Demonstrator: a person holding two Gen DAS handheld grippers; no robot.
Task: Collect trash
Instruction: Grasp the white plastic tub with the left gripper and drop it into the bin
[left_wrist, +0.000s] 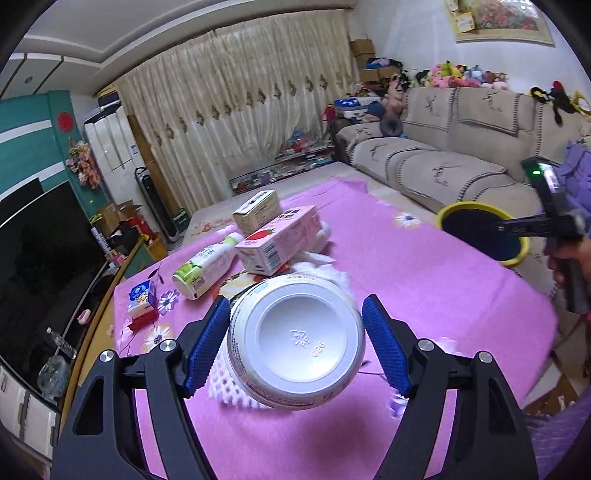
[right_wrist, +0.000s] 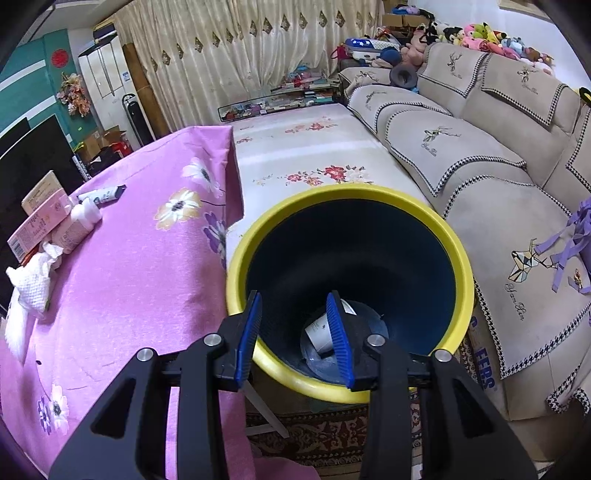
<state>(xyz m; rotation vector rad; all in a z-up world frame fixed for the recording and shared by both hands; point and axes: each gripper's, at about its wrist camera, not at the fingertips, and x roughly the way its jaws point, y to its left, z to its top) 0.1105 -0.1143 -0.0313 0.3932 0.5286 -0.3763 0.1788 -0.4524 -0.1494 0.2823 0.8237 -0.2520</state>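
White plastic is filling the lower middle of the left wrist view: a cup (left_wrist: 295, 341) is lying on its side on the pink flowered cloth (left_wrist: 424, 266), its base facing the camera and its long axis running straight away along the fingers. The left gripper (left_wrist: 295, 345) is standing spread, blue pads (left_wrist: 205, 349) flanking the cup on either side; whether the left pad is touching it I cannot tell, and the right one is showing a gap. White foam netting (left_wrist: 225, 387) is peeking from beneath the cup at lower left. Behind it, in mid frame, a pink carton (left_wrist: 280, 242), a beige box (left_wrist: 256, 212) and a green-labelled bottle (left_wrist: 205, 267) are crowding close, so a deep push would probably nudge them. The yellow-rimmed bin (right_wrist: 351, 199) is sitting at the right edge of that view, off the cloth's side. The right gripper (right_wrist: 299, 339) is hanging over the bin's mouth, loosened and holding nothing, with a discarded white cup (right_wrist: 323, 328) lying at the bottom
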